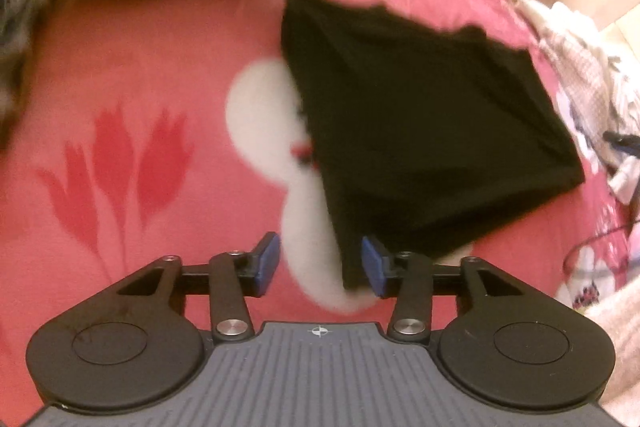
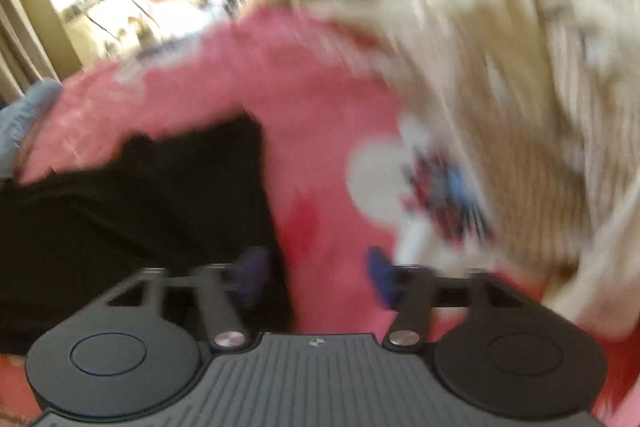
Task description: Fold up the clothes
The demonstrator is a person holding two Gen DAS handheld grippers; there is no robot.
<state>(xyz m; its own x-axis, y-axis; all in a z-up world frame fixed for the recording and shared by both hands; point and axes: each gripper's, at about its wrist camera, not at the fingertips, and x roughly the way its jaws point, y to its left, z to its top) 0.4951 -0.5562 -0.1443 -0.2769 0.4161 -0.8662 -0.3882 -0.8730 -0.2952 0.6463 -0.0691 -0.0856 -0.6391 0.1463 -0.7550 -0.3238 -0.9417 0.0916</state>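
You have no readable text, label, brand or number in either view. The only sign is a small white crosshair mark (image 1: 319,331) printed at the front edge of the left gripper's ribbed grey housing (image 1: 320,379). The same mark (image 2: 316,343) sits on the right gripper's housing (image 2: 316,383), fainter there through motion blur. The blanket's (image 1: 132,67) red tulip shapes and white patches are pattern, not lettering. A blurred red, blue and black print (image 2: 440,195) on a white patch in the right view is too smeared to read.
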